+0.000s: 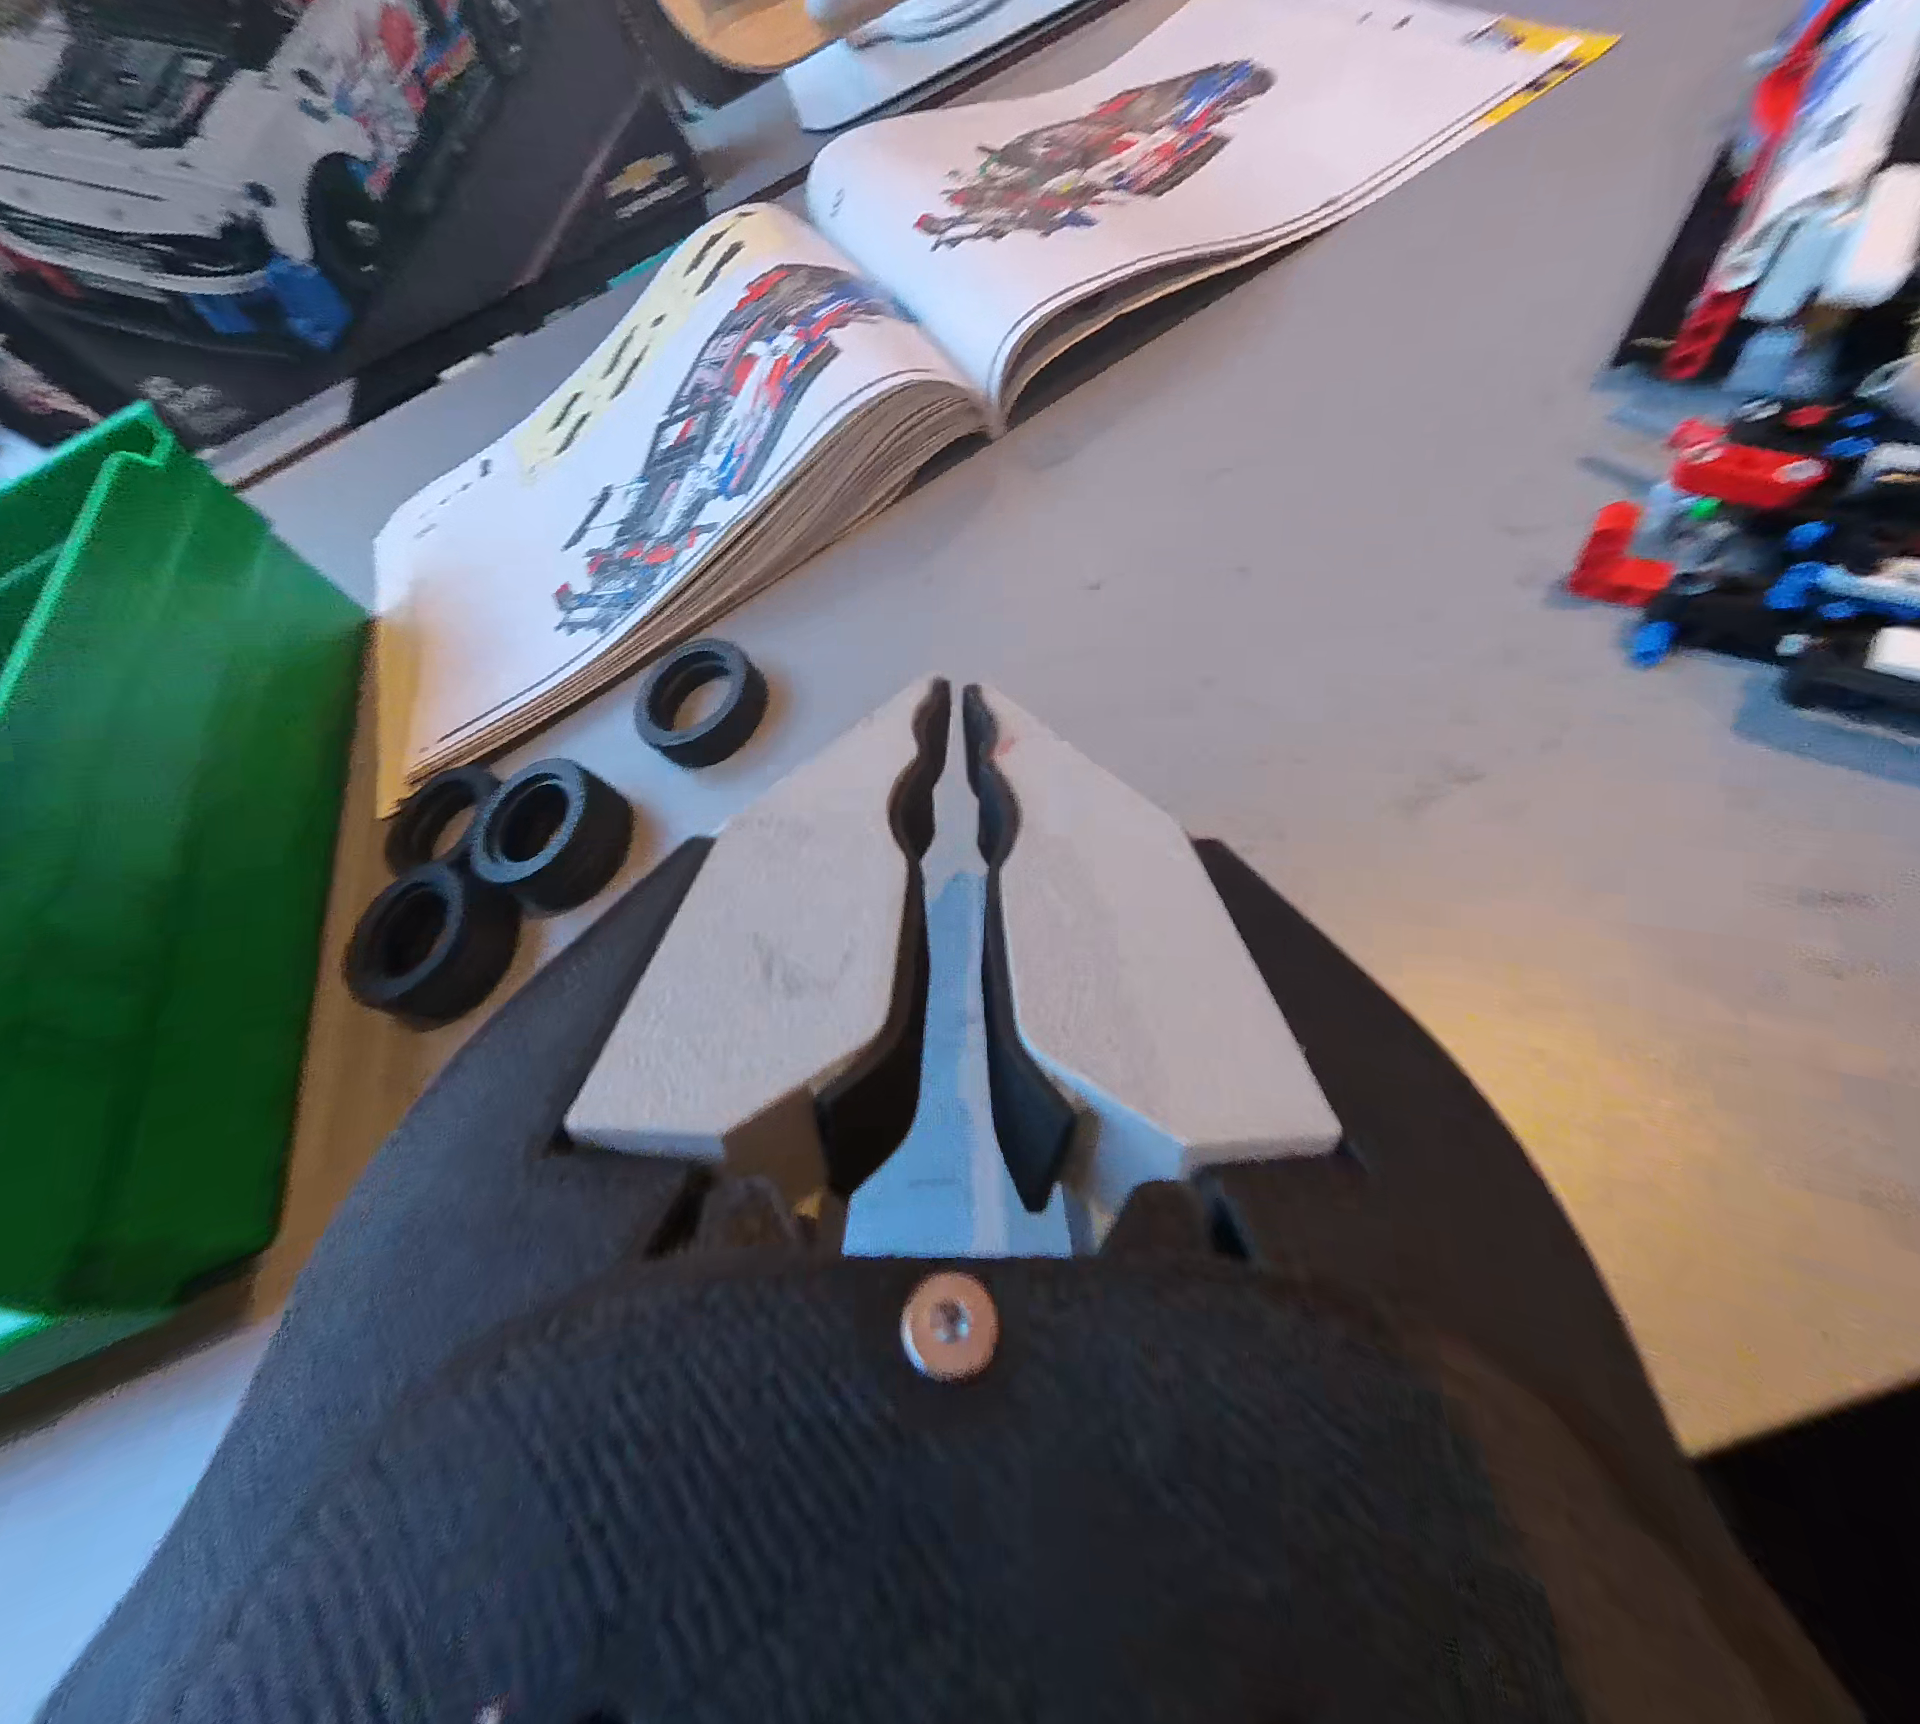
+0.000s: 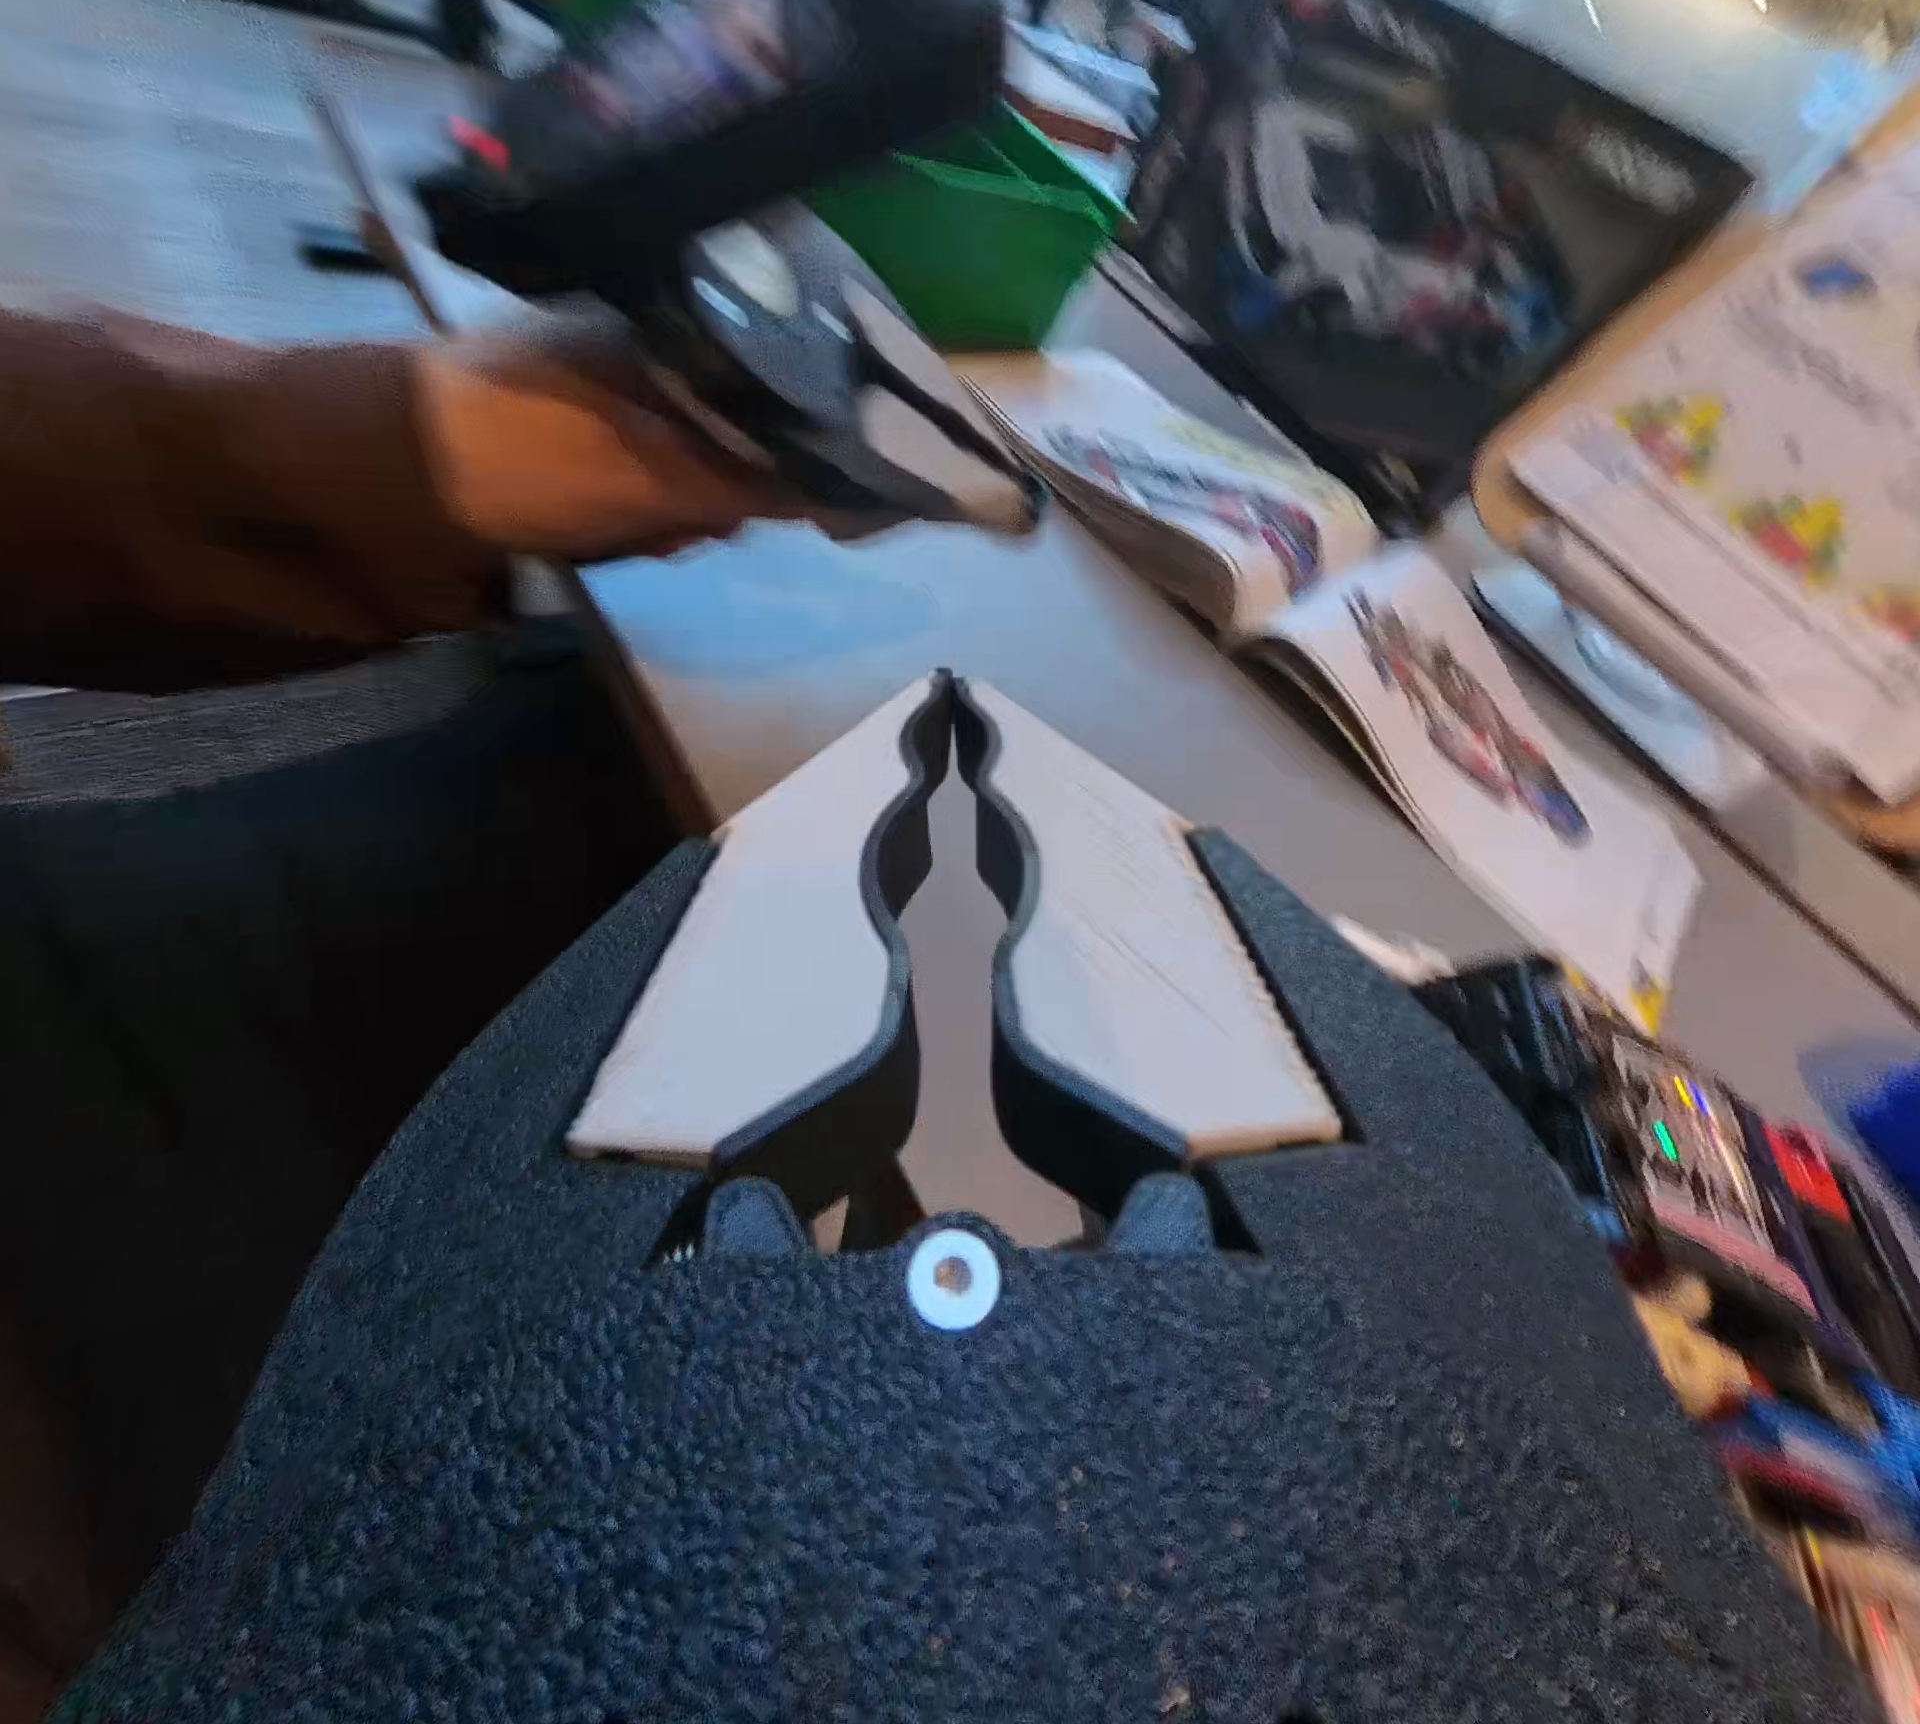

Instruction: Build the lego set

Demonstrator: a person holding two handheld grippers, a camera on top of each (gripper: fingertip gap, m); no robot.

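Soft mixed daylight and warm glow, heavy motion blur, wide-angle edge distortion.

Both grippers share one build — the left gripper [image 1: 957,698] and right gripper [image 2: 953,687] have pale wedge fingers lined with wavy black pads, textured black bodies, one silver screw each. A brown sleeve [image 2: 208,469] shows.

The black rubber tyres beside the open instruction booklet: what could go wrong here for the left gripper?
1. The four black rubber tyres lie loose and partly stacked; a nudge could send them rolling.
2. They touch the open instruction booklet and sit near the green plastic bin, so the approach looks tight.
3. The left gripper is nearly shut with nothing held; it probably must open first.
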